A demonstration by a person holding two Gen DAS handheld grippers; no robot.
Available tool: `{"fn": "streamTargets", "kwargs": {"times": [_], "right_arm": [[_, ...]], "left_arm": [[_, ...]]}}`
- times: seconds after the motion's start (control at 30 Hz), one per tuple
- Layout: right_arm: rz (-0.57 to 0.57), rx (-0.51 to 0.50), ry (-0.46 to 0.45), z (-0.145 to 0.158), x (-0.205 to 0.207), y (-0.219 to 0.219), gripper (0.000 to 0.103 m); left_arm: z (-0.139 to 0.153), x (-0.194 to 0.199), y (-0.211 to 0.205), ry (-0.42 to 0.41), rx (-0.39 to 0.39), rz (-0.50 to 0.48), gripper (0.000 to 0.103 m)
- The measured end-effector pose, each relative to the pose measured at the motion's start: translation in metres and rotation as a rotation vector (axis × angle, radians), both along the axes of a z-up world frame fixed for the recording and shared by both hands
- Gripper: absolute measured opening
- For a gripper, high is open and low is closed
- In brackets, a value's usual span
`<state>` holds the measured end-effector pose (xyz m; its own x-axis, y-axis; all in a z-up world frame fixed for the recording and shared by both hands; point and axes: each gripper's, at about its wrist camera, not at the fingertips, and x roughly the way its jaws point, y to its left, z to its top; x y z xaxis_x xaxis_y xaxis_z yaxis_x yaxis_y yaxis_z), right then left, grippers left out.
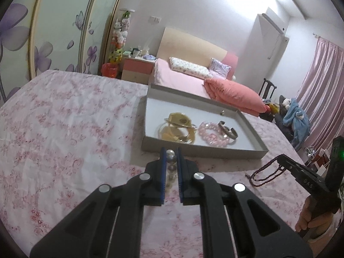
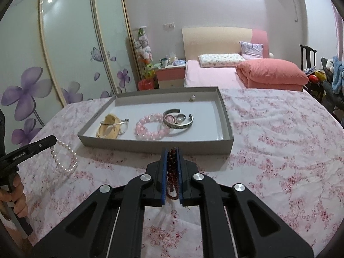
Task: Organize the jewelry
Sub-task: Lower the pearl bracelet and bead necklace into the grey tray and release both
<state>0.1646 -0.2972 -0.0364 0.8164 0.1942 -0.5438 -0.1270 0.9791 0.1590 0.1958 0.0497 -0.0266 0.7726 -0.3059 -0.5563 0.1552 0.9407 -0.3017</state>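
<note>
Left wrist view: the left gripper (image 1: 171,157) is clamping a pearl strand (image 1: 171,167) between its blue pads, jaws nearly together, and is hovering just short of the tray's (image 1: 202,150) near wall. Inside the tray, a gold bangle set (image 1: 178,129) is lying toward the left, a pink bead bracelet (image 1: 211,133) beside it, a silver cuff (image 1: 229,130) touching the bracelet's right side, and a small ring (image 1: 222,112) near the far wall. To the tray's right, the right gripper (image 1: 281,158) is holding a dark bead strand (image 1: 264,172), which is hanging in loops over the floral cloth (image 1: 64,118).

Right wrist view: the right gripper (image 2: 172,157) is pinching the dark bead strand (image 2: 172,167) tight, several loops bunching between the pads, just before the tray's (image 2: 154,145) near wall. To the tray's left, the left gripper (image 2: 52,139) is dangling the pearl strand (image 2: 64,159), whose low loop seems to be brushing the cloth (image 2: 279,139).

To do this step well, each strand probably needs lifting until its lowest loop clears the tray's near wall before crossing it, otherwise beads may be snagging on the rim. The open floor at the tray's right and far side looks best for landing, so nothing is tangling with the bracelet or cuff. Lowering until the strand is pooling on the tray floor, then opening, should be keeping it from spilling.
</note>
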Motion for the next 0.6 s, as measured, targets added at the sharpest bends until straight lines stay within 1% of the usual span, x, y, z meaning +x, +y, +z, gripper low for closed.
{"fn": "streamTargets", "kwargs": {"times": [0.2,0.6], "right_arm": [[-0.003,0.003,-0.067,0.009,-0.007,0.002,0.009],[-0.012,-0.022,-0.185,0.026,-0.016,0.011,0.009]], "left_arm": [[0.010,-0.007,-0.006,-0.040,-0.003,-0.014,0.010],[0.024,-0.017,-0.015,-0.102,0.010,-0.029,0.010]]}}
